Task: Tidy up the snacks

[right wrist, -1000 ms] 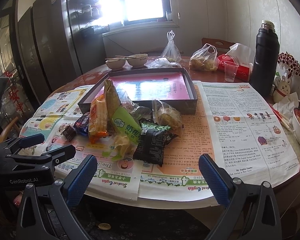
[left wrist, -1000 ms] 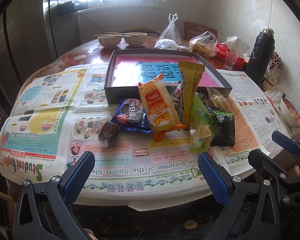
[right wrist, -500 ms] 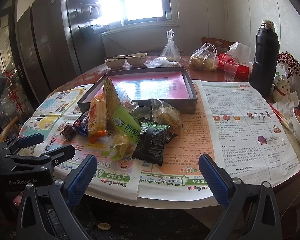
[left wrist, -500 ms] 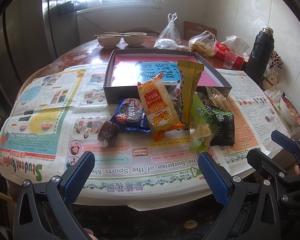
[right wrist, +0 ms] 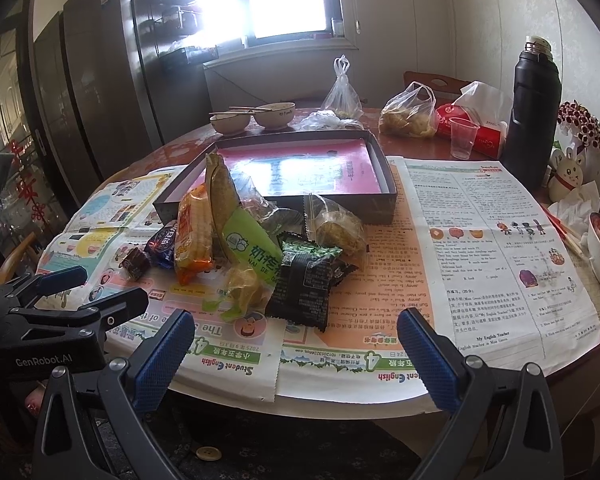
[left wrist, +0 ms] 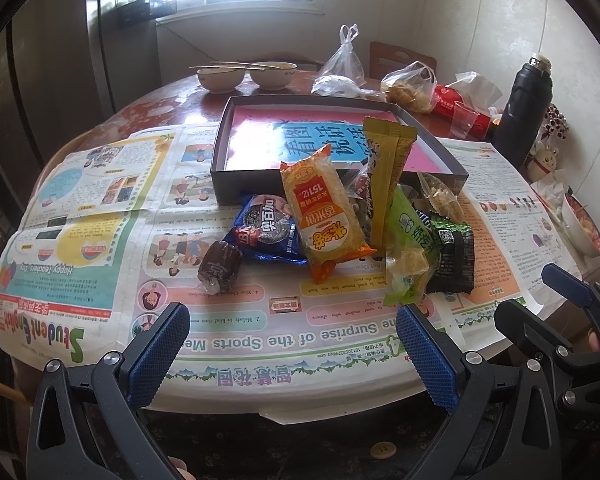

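While both grippers (left wrist: 292, 354) (right wrist: 294, 354) hang spread, empty: no snack (left wrist: 324, 216) lifted; next, grasp one, centre frame, for box (left wrist: 236, 184).

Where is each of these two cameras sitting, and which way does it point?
Left wrist: on the left gripper, low at the table's near edge, facing the snack pile and gray box; right gripper shows at right.
Right wrist: on the right gripper, further right, facing the same pile; left gripper shows at left.
Shared: orange packet, box, black flask.
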Available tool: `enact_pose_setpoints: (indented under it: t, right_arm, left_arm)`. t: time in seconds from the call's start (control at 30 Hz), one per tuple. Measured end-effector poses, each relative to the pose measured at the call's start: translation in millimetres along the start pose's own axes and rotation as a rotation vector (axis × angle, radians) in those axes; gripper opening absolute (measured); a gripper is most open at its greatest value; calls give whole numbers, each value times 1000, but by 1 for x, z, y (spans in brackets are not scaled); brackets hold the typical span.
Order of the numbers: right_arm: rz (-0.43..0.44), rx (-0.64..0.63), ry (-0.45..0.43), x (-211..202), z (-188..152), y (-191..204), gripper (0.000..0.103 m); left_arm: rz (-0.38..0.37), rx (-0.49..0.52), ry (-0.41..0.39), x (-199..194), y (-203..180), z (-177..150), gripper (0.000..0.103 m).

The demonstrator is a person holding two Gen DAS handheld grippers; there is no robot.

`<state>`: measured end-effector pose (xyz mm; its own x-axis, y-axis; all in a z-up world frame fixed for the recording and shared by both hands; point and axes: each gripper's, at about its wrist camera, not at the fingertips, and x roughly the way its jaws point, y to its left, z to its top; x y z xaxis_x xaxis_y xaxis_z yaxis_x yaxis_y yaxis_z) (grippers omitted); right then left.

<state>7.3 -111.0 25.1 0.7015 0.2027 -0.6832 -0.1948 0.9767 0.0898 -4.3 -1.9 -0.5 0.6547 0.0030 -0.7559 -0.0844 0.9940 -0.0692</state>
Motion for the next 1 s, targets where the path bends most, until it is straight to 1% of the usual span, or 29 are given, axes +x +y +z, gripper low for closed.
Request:
enact_pose_setpoints:
  t: [0.33,0.67,0.8,0.87,1.0]
  right_arm:
    - [-5,13,11,7,3,-3,102]
    - [-7,53,61,30,9,-13,102]
    - [-8,57,75,39,10,-14,102]
    - [-9,67,83,43,11,-16,101]
    - [-17,74,90,50,12,-18,97]
  left_arm:
    - [17,-32,9,7,17,5,103]
    - [63,-116,42,26,58,11,103]
    - [61,-127,62,37,68,13,103]
    - [54,-128,67,41,71,14,103]
    - [57,-113,56,46,71,16,102]
